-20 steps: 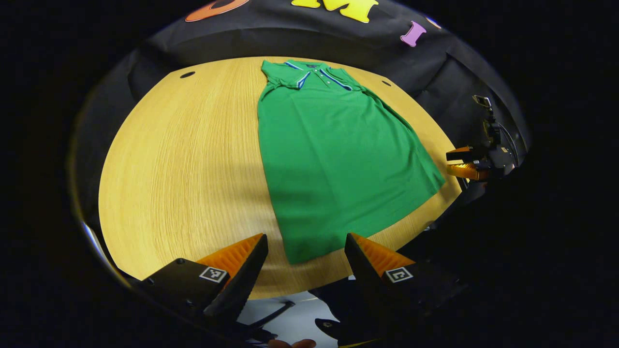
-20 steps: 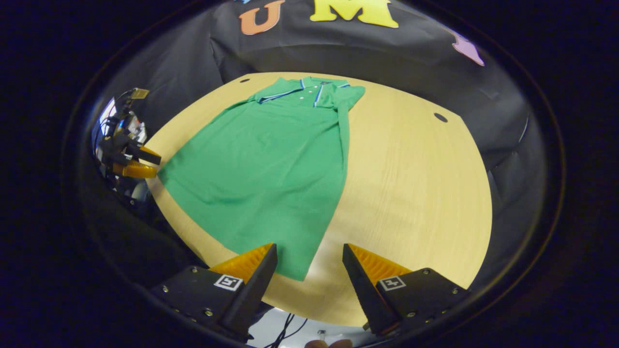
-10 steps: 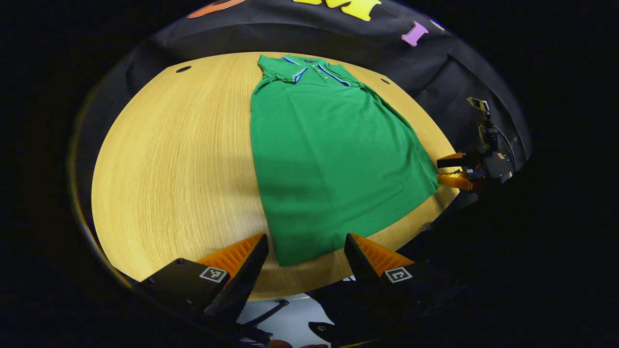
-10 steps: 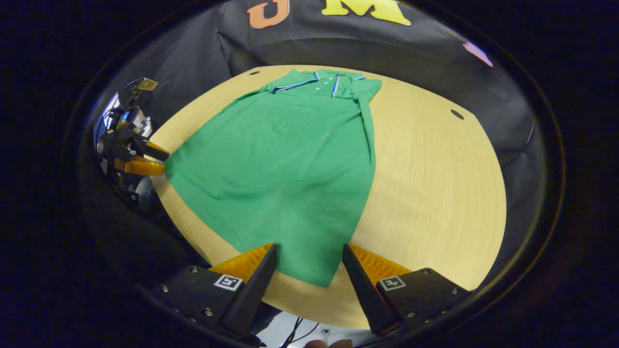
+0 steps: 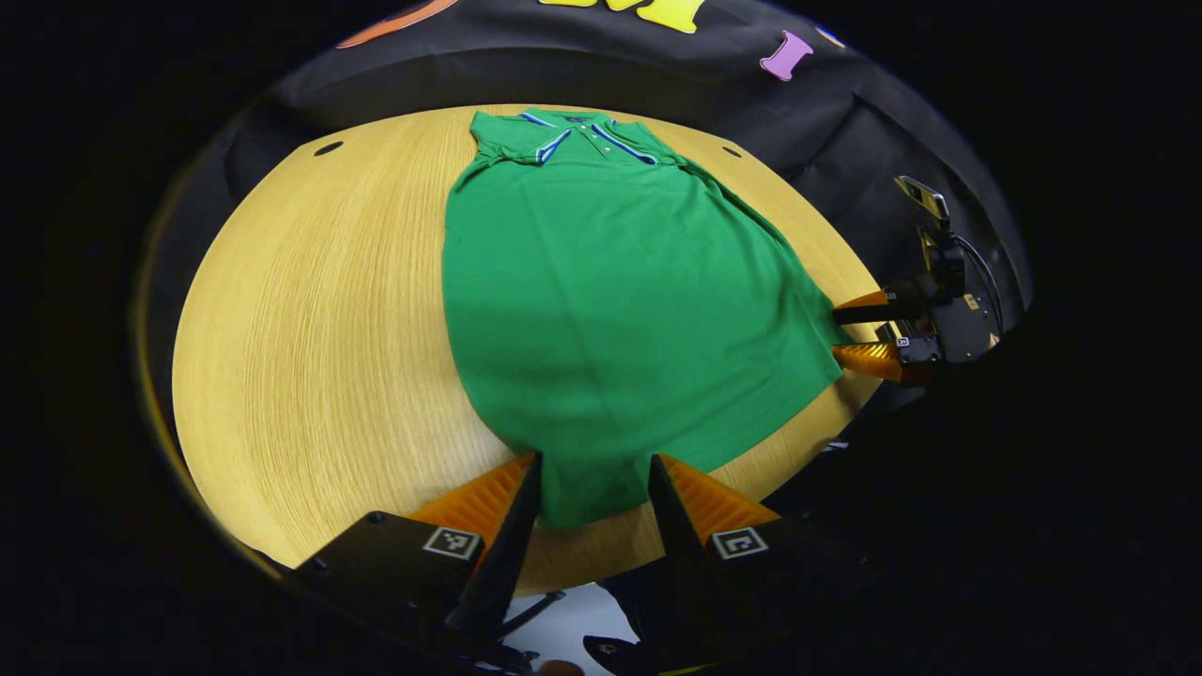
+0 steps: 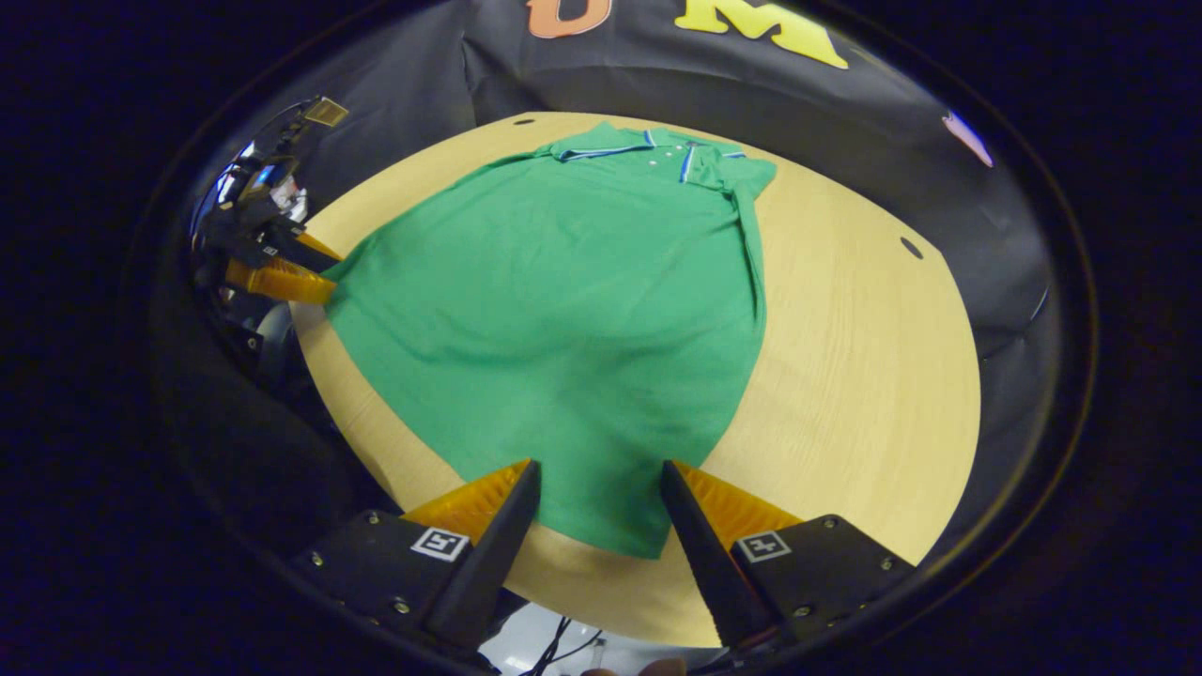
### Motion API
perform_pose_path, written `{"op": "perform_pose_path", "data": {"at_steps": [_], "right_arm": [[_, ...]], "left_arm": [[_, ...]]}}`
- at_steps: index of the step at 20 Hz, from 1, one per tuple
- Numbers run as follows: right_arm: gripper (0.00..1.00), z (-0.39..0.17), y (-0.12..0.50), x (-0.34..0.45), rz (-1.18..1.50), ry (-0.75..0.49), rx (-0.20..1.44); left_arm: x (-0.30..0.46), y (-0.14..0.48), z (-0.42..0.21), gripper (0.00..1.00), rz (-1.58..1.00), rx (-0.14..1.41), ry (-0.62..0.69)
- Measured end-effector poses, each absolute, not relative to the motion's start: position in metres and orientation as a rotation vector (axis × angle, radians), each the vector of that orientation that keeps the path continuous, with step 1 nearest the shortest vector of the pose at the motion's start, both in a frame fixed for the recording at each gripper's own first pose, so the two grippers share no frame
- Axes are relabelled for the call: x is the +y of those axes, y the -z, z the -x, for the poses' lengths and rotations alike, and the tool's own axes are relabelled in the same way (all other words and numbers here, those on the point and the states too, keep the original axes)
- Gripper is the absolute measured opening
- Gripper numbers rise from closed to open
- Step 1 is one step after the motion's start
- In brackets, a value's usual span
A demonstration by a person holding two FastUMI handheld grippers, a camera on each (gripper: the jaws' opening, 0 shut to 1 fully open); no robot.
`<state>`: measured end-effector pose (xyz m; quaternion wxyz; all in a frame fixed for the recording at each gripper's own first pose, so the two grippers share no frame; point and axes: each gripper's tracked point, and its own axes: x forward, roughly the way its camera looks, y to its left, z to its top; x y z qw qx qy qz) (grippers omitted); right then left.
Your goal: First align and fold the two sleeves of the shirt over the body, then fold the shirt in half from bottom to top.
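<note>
Both tongs have closed in on the shirt (image 5: pixel 610 300) hem corners, open.

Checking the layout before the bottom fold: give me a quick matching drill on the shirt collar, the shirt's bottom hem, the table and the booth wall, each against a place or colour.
Column one:
1. collar
2. bottom hem
3. table
4. booth wall

Column two:
A. light wood, round
B. black cloth behind the table
C. far end of the green shirt, trimmed in blue and white
D. near edge, between the open fingers of the left gripper and of the right gripper

Pairs: 1-C, 2-D, 3-A, 4-B
</note>
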<state>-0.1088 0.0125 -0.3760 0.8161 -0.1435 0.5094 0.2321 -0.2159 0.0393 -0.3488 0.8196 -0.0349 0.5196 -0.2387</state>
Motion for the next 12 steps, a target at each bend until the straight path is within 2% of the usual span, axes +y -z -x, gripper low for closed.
{"op": "perform_pose_path", "data": {"at_steps": [1, 2, 3, 4, 6, 7, 8, 9, 11, 12], "right_arm": [[0.87, 0.109, 0.375, 0.011, 0.305, -0.499, 1.085], [0.86, 0.109, 0.375, 0.012, 0.307, -0.501, 1.087], [0.85, 0.108, 0.375, 0.012, 0.314, -0.505, 1.089], [0.74, 0.107, 0.375, 0.012, 0.323, -0.515, 1.087], [0.52, 0.106, 0.374, 0.013, 0.33, -0.528, 1.083], [0.37, 0.107, 0.374, 0.013, 0.328, -0.532, 1.082], [0.28, 0.106, 0.375, 0.013, 0.328, -0.531, 1.083], [0.06, 0.106, 0.374, 0.013, 0.326, -0.528, 1.089], [0.06, 0.103, 0.371, 0.015, 0.293, -0.523, 1.111], [0.01, 0.102, 0.369, 0.015, 0.259, -0.518, 1.133]], "left_arm": [[0.04, 0.349, 0.216, 0.76, 0.065, 1.104, 0.504], [0.041, 0.351, 0.216, 0.64, 0.054, 1.111, 0.504], [0.041, 0.352, 0.215, 0.59, 0.043, 1.107, 0.503], [0.044, 0.353, 0.214, 0.44, 0.032, 1.103, 0.494], [0.043, 0.353, 0.213, 0.24, 0.037, 1.1, 0.493], [0.041, 0.354, 0.212, 0.22, 0.052, 1.1, 0.492], [0.039, 0.354, 0.214, 0.16, 0.079, 1.106, 0.496], [0.036, 0.353, 0.214, 0.13, 0.103, 1.109, 0.498], [0.032, 0.351, 0.218, 0.06, 0.145, 1.119, 0.497], [0.03, 0.351, 0.218, 0.04, 0.167, 1.129, 0.498]]}}
